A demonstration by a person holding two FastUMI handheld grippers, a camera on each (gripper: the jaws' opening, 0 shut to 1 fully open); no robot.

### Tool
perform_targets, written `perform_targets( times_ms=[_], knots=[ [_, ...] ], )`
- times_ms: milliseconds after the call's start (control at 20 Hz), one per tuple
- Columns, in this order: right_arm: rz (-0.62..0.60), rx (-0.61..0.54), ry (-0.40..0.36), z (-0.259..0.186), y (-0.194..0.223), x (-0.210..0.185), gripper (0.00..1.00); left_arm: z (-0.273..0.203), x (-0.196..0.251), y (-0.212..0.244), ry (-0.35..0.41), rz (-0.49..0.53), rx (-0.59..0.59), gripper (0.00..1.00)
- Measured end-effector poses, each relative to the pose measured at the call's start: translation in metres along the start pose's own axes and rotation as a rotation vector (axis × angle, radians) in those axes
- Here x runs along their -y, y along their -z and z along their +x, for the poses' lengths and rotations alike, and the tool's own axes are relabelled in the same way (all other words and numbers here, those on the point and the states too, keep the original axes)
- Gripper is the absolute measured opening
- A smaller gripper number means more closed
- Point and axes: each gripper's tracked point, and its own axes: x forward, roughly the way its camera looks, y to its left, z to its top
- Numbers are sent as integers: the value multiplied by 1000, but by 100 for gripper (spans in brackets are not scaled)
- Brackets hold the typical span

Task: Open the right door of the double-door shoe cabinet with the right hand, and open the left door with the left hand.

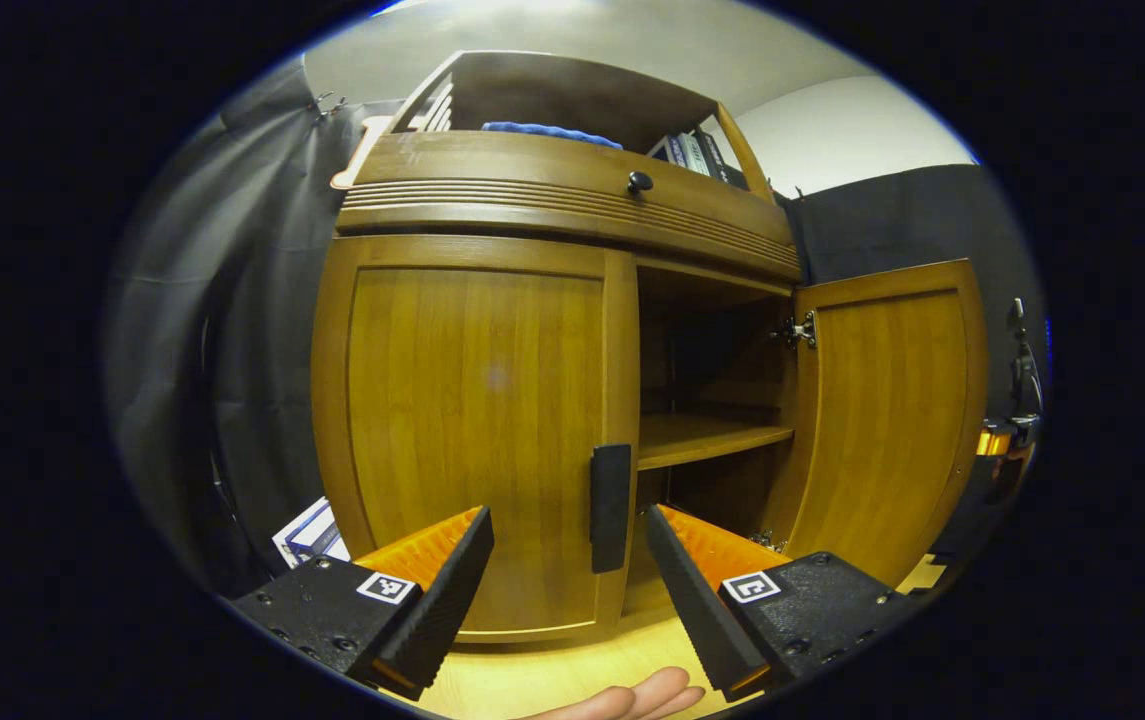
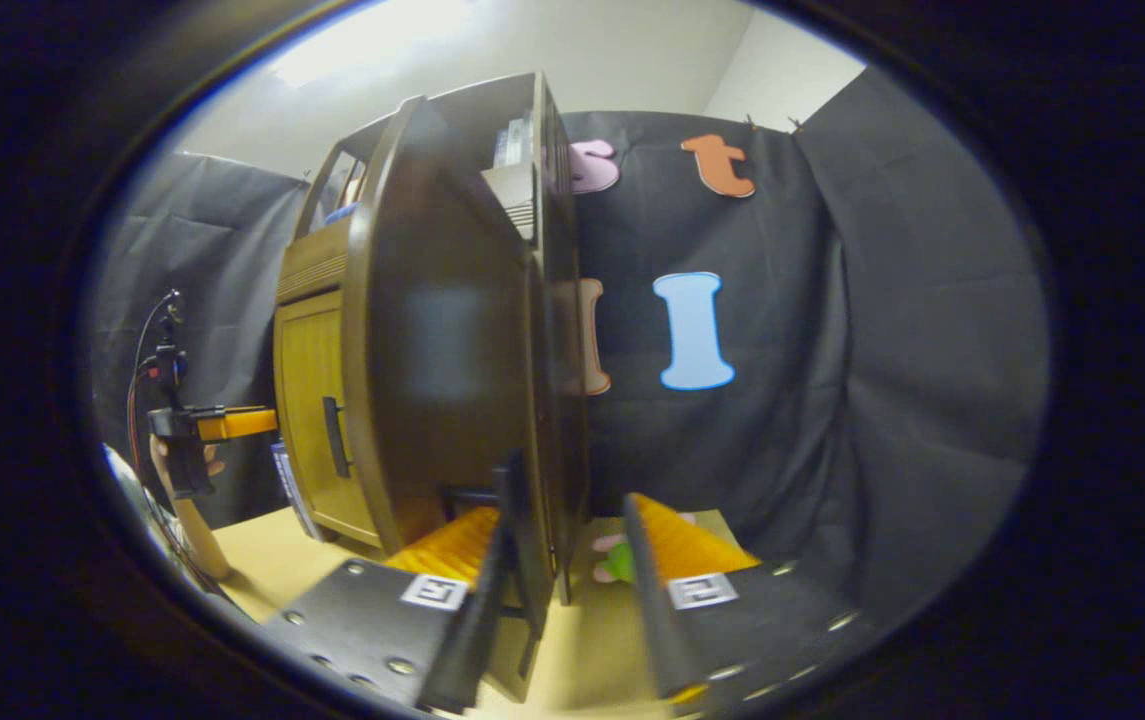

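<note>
The wooden shoe cabinet (image 1: 552, 200) stands close ahead in the left gripper view. Its left door (image 1: 477, 420) is closed, and its dark upright handle (image 1: 611, 505) sits just beyond the gap of my open left gripper (image 1: 567, 520), not touched. The right door (image 1: 882, 420) is swung wide open, baring a shelf (image 1: 702, 440). In the right gripper view that right door (image 2: 432, 350) is seen almost edge-on. Its lower edge and dark handle (image 2: 517, 535) stand between the spread fingers of my right gripper (image 2: 557, 545), near the left finger. The left gripper (image 2: 202, 430) is held farther off.
A drawer front with a round knob (image 1: 639, 182) runs above the doors, with a blue cloth (image 1: 552, 133) and books (image 1: 697, 155) on top. A white box (image 1: 312, 530) leans left of the cabinet. A green and pink toy (image 2: 617, 560) lies behind the open door.
</note>
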Motion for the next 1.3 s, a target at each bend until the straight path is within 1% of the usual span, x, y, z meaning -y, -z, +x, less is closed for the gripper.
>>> perform_targets(
  times_ms=[50,100,150,250,400,450,500,550,700,800,850,900,950,1000,1050,1100,1150,1200,1300],
  knots=[
    [12,0,10,3,-2,1,64,2,0,-2,3,-2,14,93],
    [13,-8,14,-3,1,-1,82,4,-1,-3,-1,-2,19,93],
    [0,-13,19,0,2,-3,99,5,-2,-2,-2,-5,25,92],
    [-43,-31,39,-5,1,-4,100,11,4,-3,16,-10,29,92],
    [-63,-72,45,-13,0,-5,100,22,10,-3,31,-30,48,92],
    [-76,-74,47,-18,-2,-3,100,26,10,-2,27,-27,50,95],
    [-76,-69,41,-25,-4,-3,94,30,9,0,20,-20,49,92],
    [-63,-55,35,-31,-9,-4,98,35,8,1,14,-15,55,92],
    [-56,-32,40,-46,-16,-6,97,55,6,3,-4,-14,82,93],
    [-57,-17,41,-50,-23,-17,97,71,9,12,7,-14,64,92],
    [-70,-10,58,-52,-26,-19,97,78,11,16,14,-13,60,93],
    [-84,-10,81,-53,-28,-19,96,86,11,18,16,-8,62,96],
    [-92,-10,104,-54,-29,-20,96,92,12,21,23,-9,65,93],
    [-89,-11,129,-58,-29,-19,93,97,13,25,28,-18,68,92],
    [-81,-4,143,-62,-30,-19,96,101,15,26,30,-31,75,90],
    [-68,9,152,-64,-31,-21,94,103,14,28,11,-31,73,82],
    [-59,27,155,-69,-35,-23,94,107,17,26,11,-28,85,72],
    [-50,49,155,-74,-40,-24,94,103,26,23,43,-18,101,61],
    [-27,87,146,-83,-50,-34,94,107,26,22,32,33,109,46]
  ],
)
